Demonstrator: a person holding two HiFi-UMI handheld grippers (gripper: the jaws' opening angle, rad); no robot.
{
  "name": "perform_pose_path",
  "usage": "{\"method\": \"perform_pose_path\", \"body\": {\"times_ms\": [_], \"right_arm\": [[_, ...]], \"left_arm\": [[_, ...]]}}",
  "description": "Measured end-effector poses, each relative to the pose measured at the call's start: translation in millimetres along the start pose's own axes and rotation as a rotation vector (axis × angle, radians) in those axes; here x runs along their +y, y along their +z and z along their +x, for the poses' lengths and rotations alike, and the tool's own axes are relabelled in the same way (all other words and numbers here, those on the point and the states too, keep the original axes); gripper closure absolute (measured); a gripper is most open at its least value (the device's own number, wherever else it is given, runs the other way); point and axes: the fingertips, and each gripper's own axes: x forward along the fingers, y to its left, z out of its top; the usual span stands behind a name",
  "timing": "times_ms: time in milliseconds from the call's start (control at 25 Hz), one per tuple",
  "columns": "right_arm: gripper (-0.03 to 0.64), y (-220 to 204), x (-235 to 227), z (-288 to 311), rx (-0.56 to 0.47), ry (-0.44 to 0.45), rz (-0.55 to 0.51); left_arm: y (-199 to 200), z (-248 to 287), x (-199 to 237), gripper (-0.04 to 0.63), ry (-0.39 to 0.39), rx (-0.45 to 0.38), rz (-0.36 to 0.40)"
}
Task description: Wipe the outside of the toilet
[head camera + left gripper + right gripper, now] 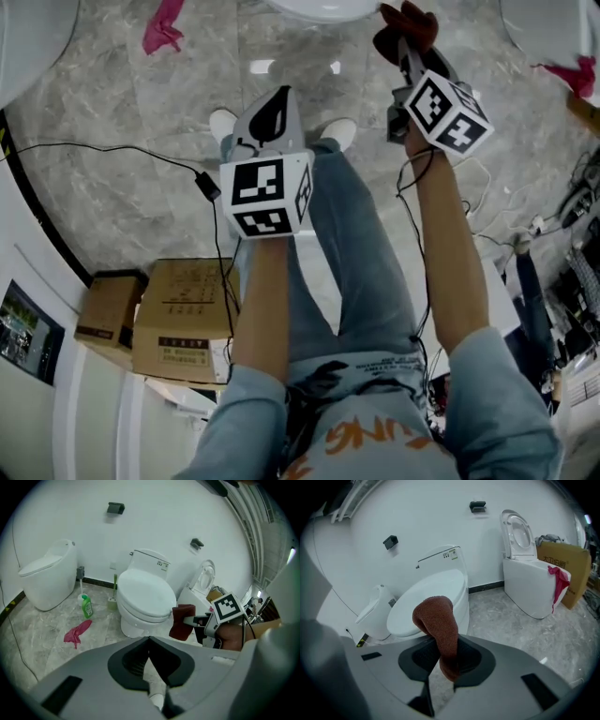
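The white toilet (143, 597) stands against the wall with its lid down; it also shows in the right gripper view (433, 599), and only its front rim (319, 7) is in the head view. My right gripper (449, 644) is shut on a brown cloth (438, 620) that stands up from the jaws, held in the air just in front of the toilet bowl (405, 47). The cloth (182, 620) also shows in the left gripper view. My left gripper (278, 98) hangs lower and further back, jaws together, holding nothing (150, 640).
A green bottle (86, 606), a toilet brush (113, 599) and a pink rag (77, 632) lie left of the toilet. A second toilet (47, 578) is further left. An open-lid toilet (525, 573) with a pink rag (557, 585) and cardboard boxes (178, 319) stand nearby; cables (112, 150) cross the floor.
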Motion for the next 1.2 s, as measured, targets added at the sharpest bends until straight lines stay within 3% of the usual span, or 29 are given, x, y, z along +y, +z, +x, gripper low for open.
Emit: {"method": "perform_pose_path", "body": {"times_ms": [200,480,920,1040,1200], "right_arm": [[0.534,-52.0,40.7,-21.4,0.049,0.014,0.005],[0.534,-97.5,135.5,-8.0,0.112,0.091,-0.076],[0.534,-108.5,248.4,62.9,0.129,0.125,-0.072],[0.534,-110.3,260.9,89.4,0.114,0.127,-0.059],[0.534,-109.4,269.8,119.3,0.080,0.085,-0.048]], "left_arm": [[-12.1,-19.4,33.7,0.601,0.000,0.011,-0.008],[-20.6,-47.2,105.4,0.601,0.008,0.022,-0.052],[3.0,-71.3,219.7,0.601,0.010,0.026,-0.072],[-5.8,-61.3,241.5,0.601,0.021,0.048,-0.114],[-16.7,-46.3,252.9,0.601,-0.021,0.077,-0.132]]}}
